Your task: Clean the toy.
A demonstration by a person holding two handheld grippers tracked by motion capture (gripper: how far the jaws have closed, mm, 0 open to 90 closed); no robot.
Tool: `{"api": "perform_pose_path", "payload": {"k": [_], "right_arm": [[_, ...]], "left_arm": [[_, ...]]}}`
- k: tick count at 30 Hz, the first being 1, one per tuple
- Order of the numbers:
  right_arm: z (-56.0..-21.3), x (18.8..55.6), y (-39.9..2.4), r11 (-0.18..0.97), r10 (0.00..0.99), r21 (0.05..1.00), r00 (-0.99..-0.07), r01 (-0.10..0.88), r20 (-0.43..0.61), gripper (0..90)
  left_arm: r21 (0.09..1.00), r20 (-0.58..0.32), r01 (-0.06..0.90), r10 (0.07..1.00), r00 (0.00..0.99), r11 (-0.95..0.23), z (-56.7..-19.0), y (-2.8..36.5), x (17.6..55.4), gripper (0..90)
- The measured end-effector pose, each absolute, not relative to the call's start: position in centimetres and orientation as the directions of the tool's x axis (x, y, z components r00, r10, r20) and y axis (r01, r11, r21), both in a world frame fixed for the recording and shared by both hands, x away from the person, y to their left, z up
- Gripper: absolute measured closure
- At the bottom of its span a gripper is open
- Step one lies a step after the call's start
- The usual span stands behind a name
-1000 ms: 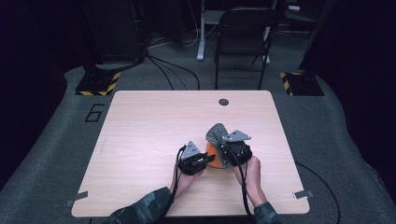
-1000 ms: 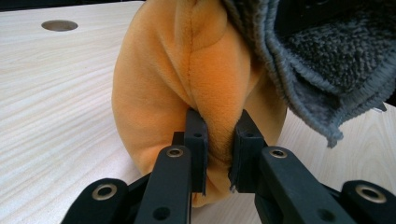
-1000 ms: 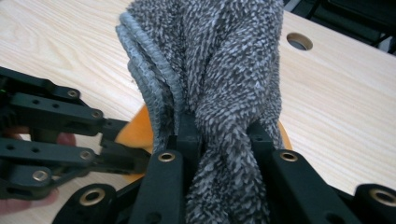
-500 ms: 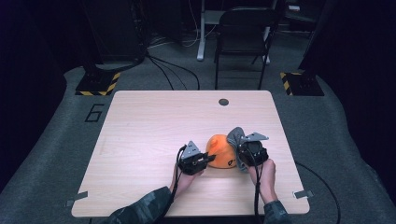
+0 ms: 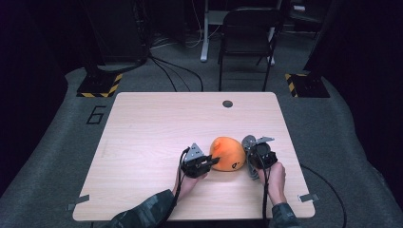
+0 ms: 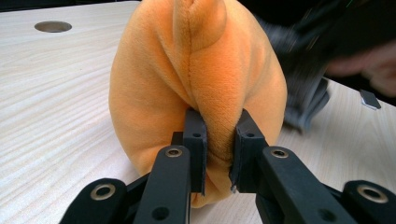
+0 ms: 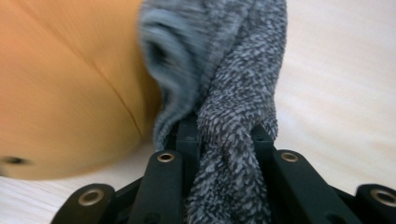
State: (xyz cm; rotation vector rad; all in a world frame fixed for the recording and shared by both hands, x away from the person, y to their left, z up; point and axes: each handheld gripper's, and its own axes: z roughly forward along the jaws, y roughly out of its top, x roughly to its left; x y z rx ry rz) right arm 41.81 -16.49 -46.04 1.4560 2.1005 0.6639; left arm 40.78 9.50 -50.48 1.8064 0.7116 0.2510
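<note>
An orange plush toy (image 5: 228,153) rests on the wooden table (image 5: 157,128) near its front edge. My left gripper (image 5: 213,161) is shut on a fold of the orange plush toy (image 6: 196,84), pinching its seam from the left side. To the right of the toy, my right gripper (image 5: 251,161) is shut on a fuzzy grey cloth (image 7: 233,107), which hangs bunched between its jaws. The grey cloth (image 5: 248,142) lies against the right side of the plush toy (image 7: 65,93). In the left gripper view the grey cloth (image 6: 303,88) and the other hand appear blurred behind the toy.
A round cable hole (image 5: 227,103) sits near the table's far edge. Beyond the table stand a black chair (image 5: 247,42) and a desk leg, with cables on the grey floor. Yellow-black striped markers (image 5: 100,86) lie on the floor at both far corners.
The right gripper has pulled the grey cloth to the right and down, off the top of the orange toy, which now shows in full. The left gripper has kept still.
</note>
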Motion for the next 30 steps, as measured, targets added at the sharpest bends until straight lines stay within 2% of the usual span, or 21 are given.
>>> {"api": "perform_pose_path", "payload": {"k": [2,5,9,12,22,30], "right_arm": [[-43.8,40.9,-16.2,0.299,0.942,0.702,-0.319,0.646,-0.107,73.3],[-40.9,39.4,-14.6,0.299,0.919,0.777,-0.387,0.554,-0.077,73.2],[-40.4,38.5,-11.1,0.375,0.868,0.79,-0.484,0.486,-0.114,73.1],[-41.8,39.0,-10.2,0.412,0.863,0.763,-0.482,0.498,-0.151,73.1],[-44.4,40.6,-14.5,0.313,0.926,0.711,-0.369,0.629,-0.081,73.0],[-47.7,42.1,-16.4,0.315,0.942,0.583,-0.32,0.749,-0.099,72.8]], "left_arm": [[0.92,-0.171,0.34,0.578,0.798,-0.198,-50.5,9.4,40.7,79.0],[0.922,-0.157,0.33,0.581,0.799,-0.204,-50.5,9.4,40.7,79.0],[0.922,-0.159,0.331,0.583,0.797,-0.201,-50.5,9.3,40.6,79.1],[0.92,-0.152,0.33,0.584,0.798,-0.213,-50.5,9.4,40.8,79.0],[0.92,-0.158,0.332,0.576,0.802,-0.209,-50.5,9.3,40.8,78.9],[0.92,-0.157,0.33,0.574,0.804,-0.212,-50.5,9.4,40.8,78.8]]}}
